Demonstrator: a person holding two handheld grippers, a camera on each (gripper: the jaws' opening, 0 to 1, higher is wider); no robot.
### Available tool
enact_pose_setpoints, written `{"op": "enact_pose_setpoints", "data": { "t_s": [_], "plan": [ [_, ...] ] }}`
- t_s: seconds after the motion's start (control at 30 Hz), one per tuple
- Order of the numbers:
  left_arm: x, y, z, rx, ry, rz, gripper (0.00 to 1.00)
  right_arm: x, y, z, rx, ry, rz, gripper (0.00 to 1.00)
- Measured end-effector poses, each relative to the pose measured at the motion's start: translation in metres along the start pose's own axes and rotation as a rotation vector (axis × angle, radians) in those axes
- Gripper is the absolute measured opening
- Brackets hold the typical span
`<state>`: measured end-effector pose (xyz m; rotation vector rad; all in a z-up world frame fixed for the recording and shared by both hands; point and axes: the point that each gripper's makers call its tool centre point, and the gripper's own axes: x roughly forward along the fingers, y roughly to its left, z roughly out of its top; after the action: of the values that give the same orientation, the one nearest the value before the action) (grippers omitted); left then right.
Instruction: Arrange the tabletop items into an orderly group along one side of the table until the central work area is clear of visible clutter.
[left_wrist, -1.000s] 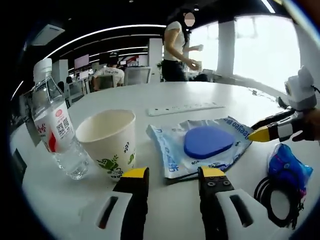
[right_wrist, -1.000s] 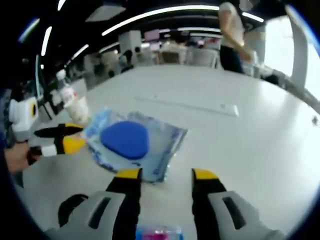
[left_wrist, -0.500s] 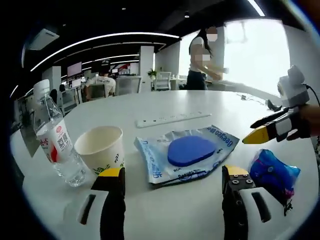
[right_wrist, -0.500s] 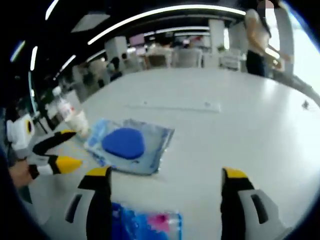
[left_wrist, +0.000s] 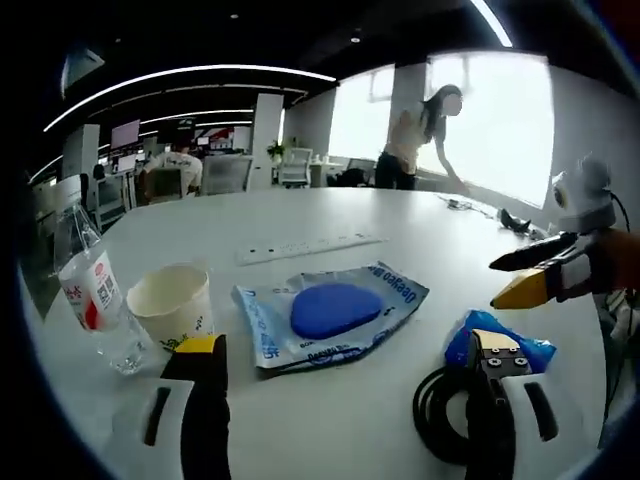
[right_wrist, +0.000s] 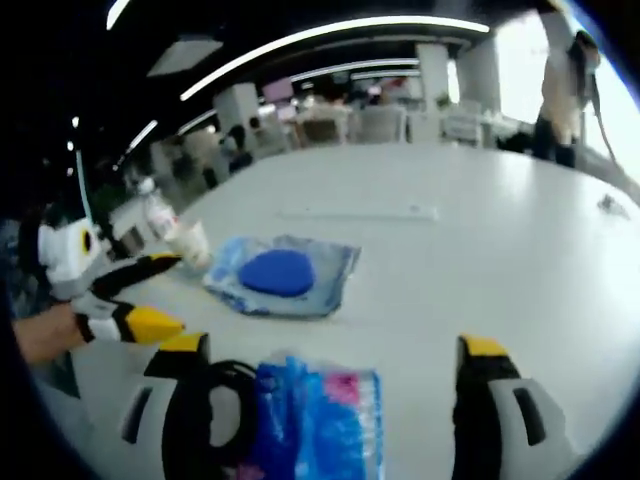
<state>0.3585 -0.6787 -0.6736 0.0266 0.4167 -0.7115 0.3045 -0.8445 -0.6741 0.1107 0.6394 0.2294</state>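
On the white table lies a flat blue pouch with a darker blue pad in it. To its left stand a paper cup and a clear water bottle. My left gripper is open wide just before the pouch, holding nothing. A blue packet and a black cable coil lie by its right jaw. My right gripper is open, with the blue and pink packet lying between its jaws. The cable, the pouch and the cup lie beyond.
A long white power strip lies behind the pouch, also seen as a power strip in the right gripper view. The right gripper enters at the right, the left gripper at the left. A person stands at the far table edge.
Both grippers have opened wider and drawn back from the pouch. The packet and the black cable now lie close under the right gripper's jaws. The items on the table have not moved.
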Motion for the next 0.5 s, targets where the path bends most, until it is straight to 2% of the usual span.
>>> {"op": "enact_pose_setpoints", "data": {
  "t_s": [0.17,0.5],
  "plan": [
    [-0.004,-0.008,0.011,0.027,-0.026,-0.021,0.99,-0.019,0.004,-0.008,0.009,-0.002,-0.023,1.0],
    [-0.001,-0.019,0.018,0.064,-0.042,-0.072,0.9,-0.049,0.006,-0.024,0.05,-0.004,-0.093,0.96]
  ]
}}
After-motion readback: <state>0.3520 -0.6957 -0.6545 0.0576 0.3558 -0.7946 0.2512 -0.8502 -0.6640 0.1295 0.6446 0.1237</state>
